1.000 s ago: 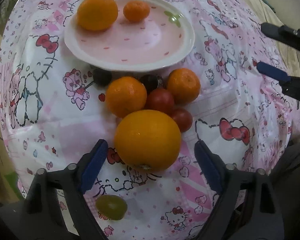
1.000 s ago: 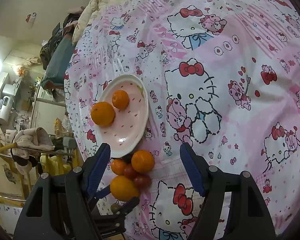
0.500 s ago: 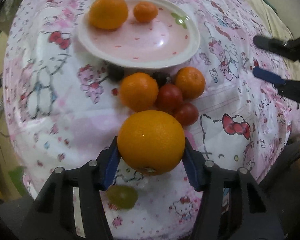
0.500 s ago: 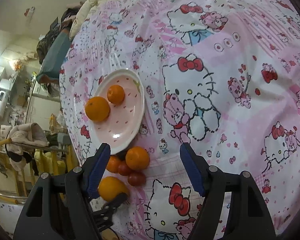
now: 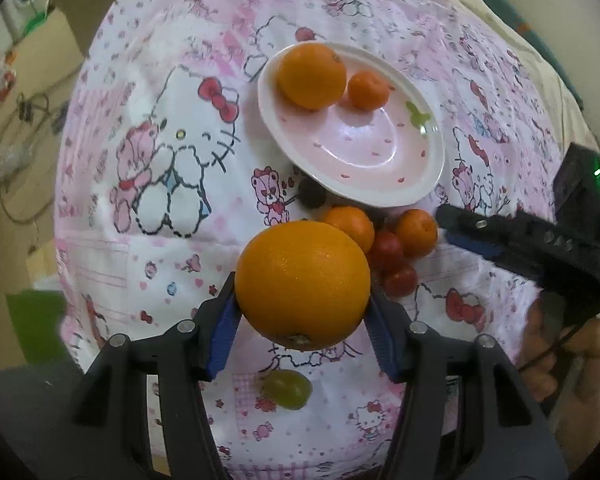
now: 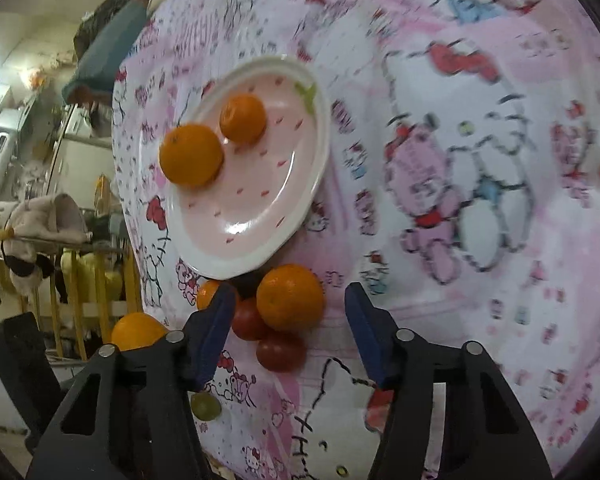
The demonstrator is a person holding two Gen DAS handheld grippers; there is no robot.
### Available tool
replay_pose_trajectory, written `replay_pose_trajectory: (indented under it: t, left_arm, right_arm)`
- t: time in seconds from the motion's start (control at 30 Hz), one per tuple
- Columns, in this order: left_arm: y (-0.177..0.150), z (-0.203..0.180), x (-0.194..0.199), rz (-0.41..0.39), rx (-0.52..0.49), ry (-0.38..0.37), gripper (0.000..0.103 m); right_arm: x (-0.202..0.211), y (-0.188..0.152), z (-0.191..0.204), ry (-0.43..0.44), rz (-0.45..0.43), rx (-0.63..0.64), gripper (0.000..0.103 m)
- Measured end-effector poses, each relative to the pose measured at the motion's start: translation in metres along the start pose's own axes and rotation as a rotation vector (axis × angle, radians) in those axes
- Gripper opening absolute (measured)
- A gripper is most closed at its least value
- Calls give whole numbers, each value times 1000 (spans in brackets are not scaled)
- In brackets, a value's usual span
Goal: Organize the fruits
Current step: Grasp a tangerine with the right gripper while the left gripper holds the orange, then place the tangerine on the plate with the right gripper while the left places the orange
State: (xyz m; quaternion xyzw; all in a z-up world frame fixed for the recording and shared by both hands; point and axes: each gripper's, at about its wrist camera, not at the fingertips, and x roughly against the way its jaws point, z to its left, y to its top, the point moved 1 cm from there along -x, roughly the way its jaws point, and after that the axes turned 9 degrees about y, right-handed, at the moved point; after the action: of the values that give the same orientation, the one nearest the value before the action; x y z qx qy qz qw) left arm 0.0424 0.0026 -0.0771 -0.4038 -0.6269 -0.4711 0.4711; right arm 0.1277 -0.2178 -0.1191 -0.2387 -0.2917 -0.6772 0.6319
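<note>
My left gripper is shut on a large orange and holds it above the pink cartoon cloth. A pink plate beyond it carries an orange and a mandarin. Below the plate's near rim lie two mandarins, two red tomatoes and a dark grape. My right gripper is low over this cluster. Its jaws are closing either side of a mandarin, with gaps still showing at both pads.
A green grape lies on the cloth under my left gripper. The cloth-covered table drops off at its left edge to a cluttered floor. A person's hand holds the right gripper at the right.
My left gripper closed on the large orange and lifted it off the cloth. My right gripper came down to the fruit cluster and its jaws narrowed around a mandarin.
</note>
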Motion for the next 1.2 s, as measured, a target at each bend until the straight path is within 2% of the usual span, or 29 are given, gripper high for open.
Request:
replay_pose_trajectory:
  t: [0.07, 0.1, 0.13, 0.33, 0.4, 0.63, 0.77, 0.93, 1.07, 1.2]
  left_arm:
    - [-1, -2, -3, 4, 2, 4, 54]
    - [0, -3, -4, 4, 1, 7, 54]
    - [1, -3, -5, 7, 2, 7, 54]
    - [5, -11, -2, 6, 10, -12, 54]
    - [8, -19, -1, 1, 2, -21, 54]
    - [11, -28, 3, -27, -19, -14, 54]
    - [11, -19, 1, -26, 9, -3, 54]
    - [13, -6, -1, -49, 41, 48, 54]
    - [15, 8, -3, -75, 74, 100, 54]
    - [15, 17, 1, -121, 78, 144, 54]
  right_arm:
    - [-10, 0, 2, 3, 17, 5, 55]
    - [-13, 0, 3, 0, 23, 8, 49]
    - [-15, -1, 3, -12, 23, 11, 48]
    - [-24, -1, -3, -15, 44, -5, 46]
    - [-29, -2, -2, -44, 56, 27, 45]
    - [-15, -5, 1, -27, 23, 51, 43]
    - [1, -4, 0, -31, -42, 33, 43]
    - [28, -1, -4, -52, -143, 2, 43]
    - [62, 4, -12, -89, -283, -28, 43]
    - [90, 10, -13, -69, -365, -30, 43]
